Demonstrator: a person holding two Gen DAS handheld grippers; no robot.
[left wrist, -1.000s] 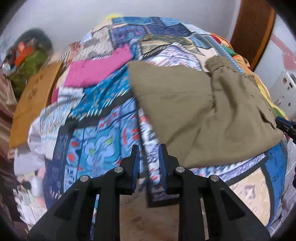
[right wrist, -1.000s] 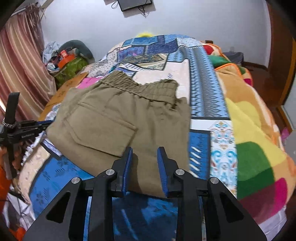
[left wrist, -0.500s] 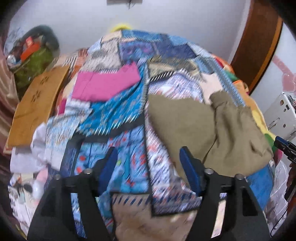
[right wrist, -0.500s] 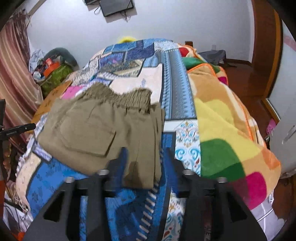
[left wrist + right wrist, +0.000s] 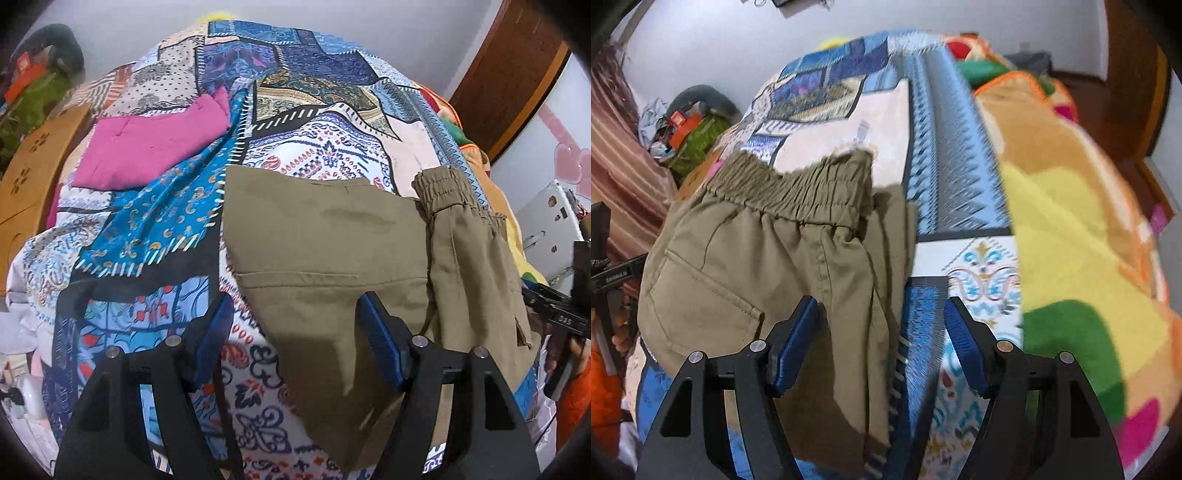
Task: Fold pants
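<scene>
Olive-green pants (image 5: 332,258) lie folded on a patchwork bedspread (image 5: 159,229); the elastic waistband (image 5: 443,192) is at the far right. My left gripper (image 5: 295,328) is open, its blue pads above the pants' near left corner, holding nothing. In the right wrist view the pants (image 5: 757,266) lie left of centre with the waistband (image 5: 798,188) at the far side. My right gripper (image 5: 882,332) is open over the pants' right edge, holding nothing. The right gripper's black body shows at the left view's right edge (image 5: 569,314).
A folded pink garment (image 5: 147,147) lies on the bed's far left. A wooden board (image 5: 33,177) leans at the left. A fleece blanket (image 5: 1071,221) in yellow, orange and green covers the bed's right side. A pile of bags (image 5: 687,129) and a curtain (image 5: 620,177) stand at the left.
Both grippers went from nearly shut to wide open. Both have moved in closer to the pants, which now fill more of each view.
</scene>
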